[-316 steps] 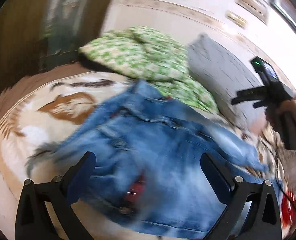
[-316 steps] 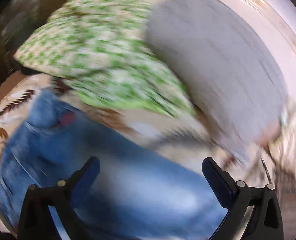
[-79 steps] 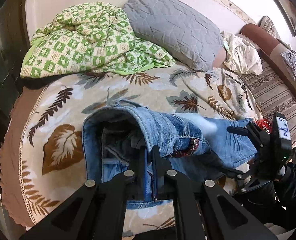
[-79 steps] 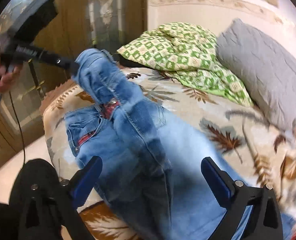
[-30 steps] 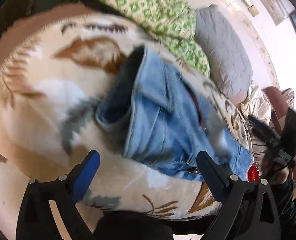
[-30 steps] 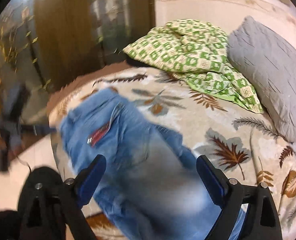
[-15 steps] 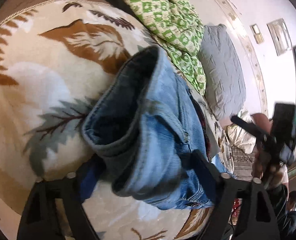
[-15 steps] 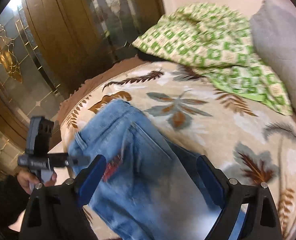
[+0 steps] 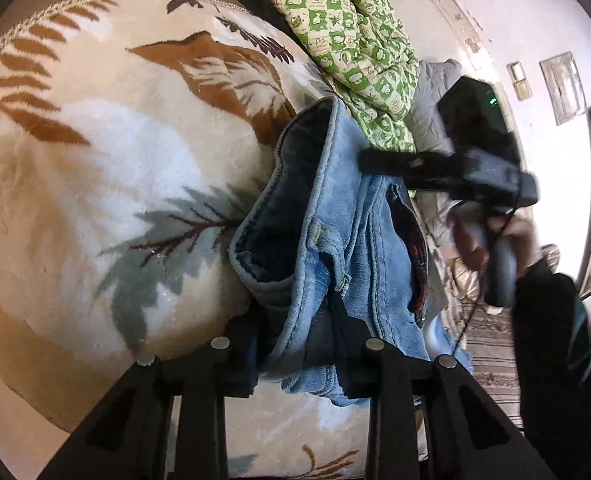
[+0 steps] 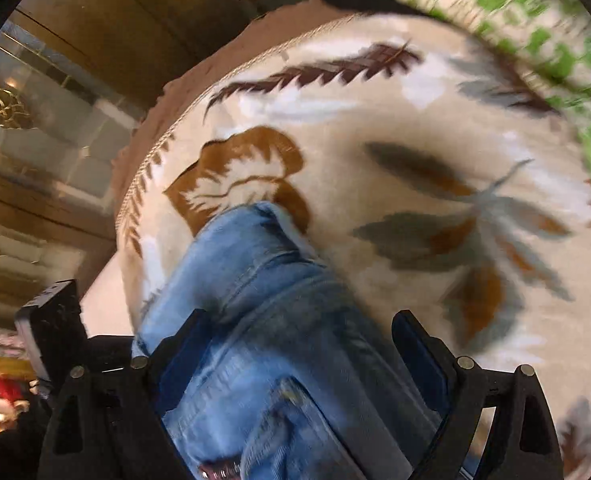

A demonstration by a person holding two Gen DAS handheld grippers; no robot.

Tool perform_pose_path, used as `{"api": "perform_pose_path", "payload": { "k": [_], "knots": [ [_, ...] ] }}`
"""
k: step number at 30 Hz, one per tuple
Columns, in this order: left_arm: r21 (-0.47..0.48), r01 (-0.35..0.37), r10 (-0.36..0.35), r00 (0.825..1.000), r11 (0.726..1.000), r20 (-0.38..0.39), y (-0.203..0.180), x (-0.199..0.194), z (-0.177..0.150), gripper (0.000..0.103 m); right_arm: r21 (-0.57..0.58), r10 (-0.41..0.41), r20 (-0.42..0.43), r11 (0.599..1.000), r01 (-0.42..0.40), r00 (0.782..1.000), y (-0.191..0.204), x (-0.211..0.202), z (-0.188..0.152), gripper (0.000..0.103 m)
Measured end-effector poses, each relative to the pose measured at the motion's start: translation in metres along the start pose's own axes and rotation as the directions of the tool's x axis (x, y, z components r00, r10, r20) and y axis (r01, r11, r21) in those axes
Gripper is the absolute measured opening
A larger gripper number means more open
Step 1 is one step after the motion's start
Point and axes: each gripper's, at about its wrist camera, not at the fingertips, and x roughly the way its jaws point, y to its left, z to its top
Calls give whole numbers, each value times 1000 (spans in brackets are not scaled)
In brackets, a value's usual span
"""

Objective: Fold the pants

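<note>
Blue jeans (image 9: 335, 240) lie bunched on a leaf-patterned blanket (image 9: 95, 180) on a bed. My left gripper (image 9: 295, 344) has its jaws narrowed onto a thick fold at the waistband, with denim between them. My right gripper (image 10: 295, 356) is open, its jaws straddling the jeans (image 10: 263, 304) close above the cloth. The right gripper also shows in the left wrist view (image 9: 455, 164), over the far side of the jeans. The left gripper shows in the right wrist view (image 10: 55, 332), at the lower left.
A green checked quilt (image 9: 351, 40) and a grey pillow (image 9: 431, 112) lie at the head of the bed. A wooden and glass door (image 10: 55, 100) stands past the bed's edge. A striped sofa (image 9: 491, 344) is to the right.
My left gripper has closed from wide open onto the waistband fold. My right gripper has dropped down close over the jeans, still open.
</note>
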Motion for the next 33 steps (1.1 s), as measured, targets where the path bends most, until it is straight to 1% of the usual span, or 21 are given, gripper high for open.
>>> {"api": "perform_pose_path", "payload": {
  "k": [1, 2, 3, 4, 5, 7, 10, 11, 13, 14, 16, 19, 22, 24, 25, 26, 28, 30, 31, 32, 33],
  "knots": [
    [-2, 3, -3, 1000, 1000, 0, 1, 0, 0, 30, -23, 8, -6, 1000, -8, 1000, 2, 8, -2, 57],
    [0, 2, -2, 1000, 1000, -1, 1, -1, 0, 30, -63, -28, -19, 998, 27, 999, 9, 17, -5, 57],
    [2, 1, -1, 1000, 1000, 0, 0, 0, 0, 30, -108, -71, 1, 992, 71, 997, 16, 20, -9, 55],
    [7, -1, 1, 1000, 1000, 1, -1, -1, 0, 30, -134, -94, 14, 986, 95, 996, 21, 19, -11, 51],
    [16, -8, 8, 1000, 1000, 4, -4, -2, 0, 30, -134, -97, 19, 986, 99, 995, 23, 17, -13, 49],
    [70, -44, 42, 999, 997, 20, -15, -6, -3, 28, -136, -101, 39, 985, 106, 994, 26, 8, -15, 44],
    [193, -76, 59, 994, 978, 94, -49, -24, -7, 26, -181, -138, 87, 972, 152, 987, 41, -7, -24, 39],
    [213, -83, 60, 992, 973, 113, -58, -28, -5, 26, -190, -142, 101, 969, 159, 985, 46, -11, -23, 38],
    [229, -90, 59, 989, 969, 139, -69, -36, -1, 25, -206, -161, 158, 959, 192, 974, 55, -30, -26, 36],
    [240, -89, 51, 986, 967, 160, -76, -41, 3, 25, -209, -168, 188, 956, 207, 968, 57, -40, -26, 36],
    [280, -110, 48, 975, 954, 219, -92, -53, 11, 25, -208, -172, 253, 952, 227, 952, 63, -59, -23, 35],
    [310, -125, 32, 957, 943, 288, -106, -67, 27, 25, -193, -137, 381, 955, 223, 914, 68, -98, -18, 35],
    [307, -162, 63, 949, 938, 310, -105, -69, 47, 25, -178, -132, 422, 958, 224, 897, 68, -114, -4, 35],
    [294, -188, 99, 951, 937, 292, -95, -60, 55, 25, -164, -157, 408, 957, 241, 900, 68, -103, 10, 35],
    [270, -194, 121, 956, 943, 267, -84, -51, 60, 25, -155, -171, 393, 956, 248, 904, 65, -93, 16, 35],
    [253, -199, 135, 959, 947, 248, -76, -43, 63, 25, -141, -182, 373, 958, 250, 910, 61, -79, 22, 35],
    [198, -225, 189, 964, 954, 187, -49, -17, 69, 25, -113, -198, 333, 962, 248, 922, 48, -57, 28, 35],
    [134, -242, 224, 965, 961, 137, -21, 4, 68, 26, -73, -208, 287, 969, 237, 935, 33, -25, 32, 37],
    [113, -241, 228, 966, 964, 120, -11, 12, 68, 27, -48, -213, 270, 971, 234, 939, 27, -10, 34, 44],
    [98, -204, 190, 972, 974, 139, -4, 11, 66, 27, -25, -226, 262, 970, 241, 938, 22, 1, 34, 49],
    [91, -183, 169, 975, 979, 148, -2, 8, 66, 27, -8, -244, 260, 967, 254, 934, 20, 8, 34, 60]
  ]
}}
